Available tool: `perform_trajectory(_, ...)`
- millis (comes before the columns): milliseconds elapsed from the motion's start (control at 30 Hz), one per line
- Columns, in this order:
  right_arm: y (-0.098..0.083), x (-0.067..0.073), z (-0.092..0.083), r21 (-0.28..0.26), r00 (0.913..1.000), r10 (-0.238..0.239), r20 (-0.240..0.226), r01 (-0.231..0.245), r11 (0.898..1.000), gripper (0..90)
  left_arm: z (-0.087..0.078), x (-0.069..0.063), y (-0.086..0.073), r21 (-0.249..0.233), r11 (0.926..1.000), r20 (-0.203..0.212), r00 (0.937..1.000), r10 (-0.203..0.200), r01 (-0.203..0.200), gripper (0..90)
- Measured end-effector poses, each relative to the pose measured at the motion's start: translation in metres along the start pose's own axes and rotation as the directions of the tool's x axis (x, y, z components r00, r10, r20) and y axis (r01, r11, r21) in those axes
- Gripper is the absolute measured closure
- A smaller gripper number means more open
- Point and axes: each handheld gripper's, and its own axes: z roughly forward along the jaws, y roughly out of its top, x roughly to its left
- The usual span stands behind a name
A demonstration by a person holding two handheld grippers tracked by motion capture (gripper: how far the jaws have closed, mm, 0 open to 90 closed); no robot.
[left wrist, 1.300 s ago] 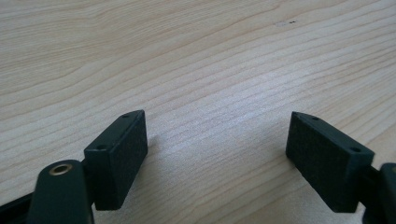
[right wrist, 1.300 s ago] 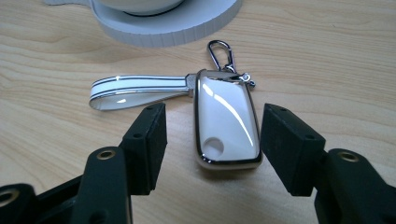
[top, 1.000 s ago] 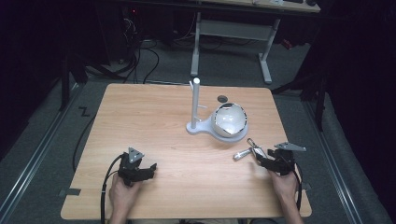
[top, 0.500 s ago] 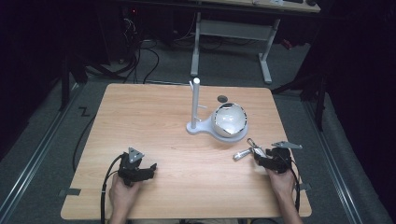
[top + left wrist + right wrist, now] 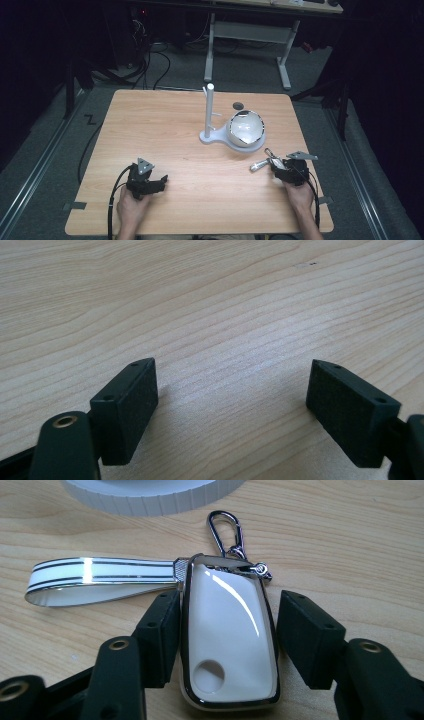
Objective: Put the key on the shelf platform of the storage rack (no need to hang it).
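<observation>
There is one wooden table (image 5: pixel 165 130). On it stands one white stand (image 5: pixel 210 116) with one tall post, near the middle of the high view. Beside it sits one round shiny bowl (image 5: pixel 245 128). There is one white key case (image 5: pixel 227 630), with one striped strap (image 5: pixel 95 579) and one metal clip (image 5: pixel 227 530). There are two grippers, the left gripper (image 5: pixel 159 182) and the right gripper (image 5: pixel 274 166), and two hands.

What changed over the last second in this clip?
The right gripper has just been closing its jaws around the white key fob; the left pad looks against it, with a gap at the right pad. The hand edged slightly toward the fob. The left gripper, open on the table, and the white stand stayed put.
</observation>
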Motion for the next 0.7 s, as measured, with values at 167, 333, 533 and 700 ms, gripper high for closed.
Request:
perform_trajectory(167, 0.0001, 0.0018, 0.0, -0.001, 0.9999, -0.008, 0.007, 0.008, 1.0, 48.0, 0.0, 0.0, 0.0, 0.0, 1.0, 0.0, 1.0, 0.0, 0.0, 21.1)
perform_trajectory(333, 0.0002, 0.0025, -0.0002, 0.0, 0.9999, -0.007, 0.015, 0.007, 1.0, 48.9, 0.0, 0.0001, 0.0, -0.001, 1.0, 0.001, 1.0, -0.001, 0.001, 21.1)
perform_trajectory(533, 0.0005, 0.0019, -0.0009, 0.003, 0.9999, -0.006, 0.008, 0.006, 1.0, 49.8, -0.0001, 0.0002, 0.0, 0.001, 1.0, 0.001, 1.0, 0.001, -0.001, 21.1)
perform_trajectory(700, 0.0011, 0.0001, -0.0043, 0.01, 0.9999, 0.01, -0.004, -0.01, 1.0, 50.2, -0.0001, 0.0003, 0.0, 0.001, 1.0, 0.001, 1.0, 0.0, 0.0, 21.1)
